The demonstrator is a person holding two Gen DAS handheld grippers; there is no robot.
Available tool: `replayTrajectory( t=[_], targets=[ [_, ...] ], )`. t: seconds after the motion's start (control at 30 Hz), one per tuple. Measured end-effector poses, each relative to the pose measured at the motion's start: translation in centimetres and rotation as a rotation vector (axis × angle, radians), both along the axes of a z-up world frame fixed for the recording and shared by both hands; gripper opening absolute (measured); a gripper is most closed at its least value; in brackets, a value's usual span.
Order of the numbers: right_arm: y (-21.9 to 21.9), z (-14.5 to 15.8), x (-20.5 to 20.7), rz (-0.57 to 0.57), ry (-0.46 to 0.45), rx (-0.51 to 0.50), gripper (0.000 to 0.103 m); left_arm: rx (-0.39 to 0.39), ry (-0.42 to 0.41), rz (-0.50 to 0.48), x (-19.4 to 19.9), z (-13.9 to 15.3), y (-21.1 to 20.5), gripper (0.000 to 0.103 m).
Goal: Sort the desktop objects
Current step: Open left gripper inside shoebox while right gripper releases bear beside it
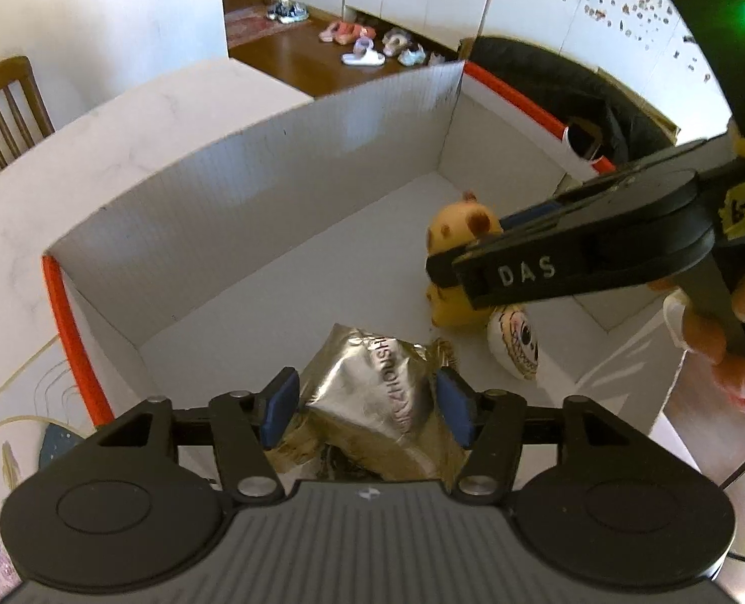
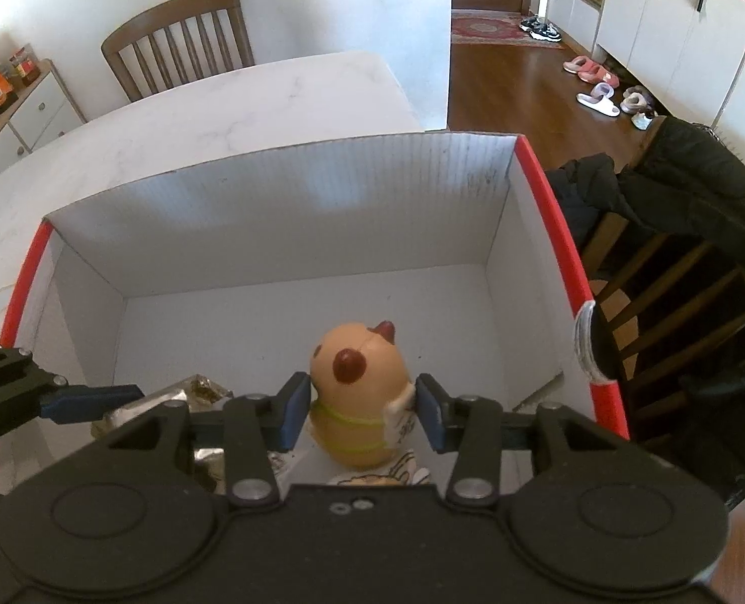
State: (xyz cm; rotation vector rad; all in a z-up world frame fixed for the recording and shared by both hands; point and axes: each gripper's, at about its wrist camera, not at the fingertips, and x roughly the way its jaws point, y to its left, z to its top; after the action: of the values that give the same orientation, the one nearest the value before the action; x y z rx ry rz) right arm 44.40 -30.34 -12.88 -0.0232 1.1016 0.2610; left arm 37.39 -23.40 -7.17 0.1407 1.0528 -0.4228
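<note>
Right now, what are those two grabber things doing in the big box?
A person is sorting things into a white box with red edges. The left gripper has its pads on either side of a crinkly silver packet. The right gripper holds a tan toy figure low inside the box. Another small painted toy lies on the box floor.
</note>
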Motion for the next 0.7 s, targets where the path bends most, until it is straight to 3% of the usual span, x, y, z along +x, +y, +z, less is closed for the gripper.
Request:
replayTrajectory(
  t=[0.2,0.7],
  targets=[
    [-0.3,0.8,-0.7,0.005,-0.038,0.005,0.065,-0.051,-0.021,0.009,-1.0,1.1,0.8,0.061],
    [-0.9,5.3,-5.0,0.033,-0.141,0.082,0.067,-0.176,-0.138,0.045,-5.0,5.5,3.4,0.061]
  ],
)
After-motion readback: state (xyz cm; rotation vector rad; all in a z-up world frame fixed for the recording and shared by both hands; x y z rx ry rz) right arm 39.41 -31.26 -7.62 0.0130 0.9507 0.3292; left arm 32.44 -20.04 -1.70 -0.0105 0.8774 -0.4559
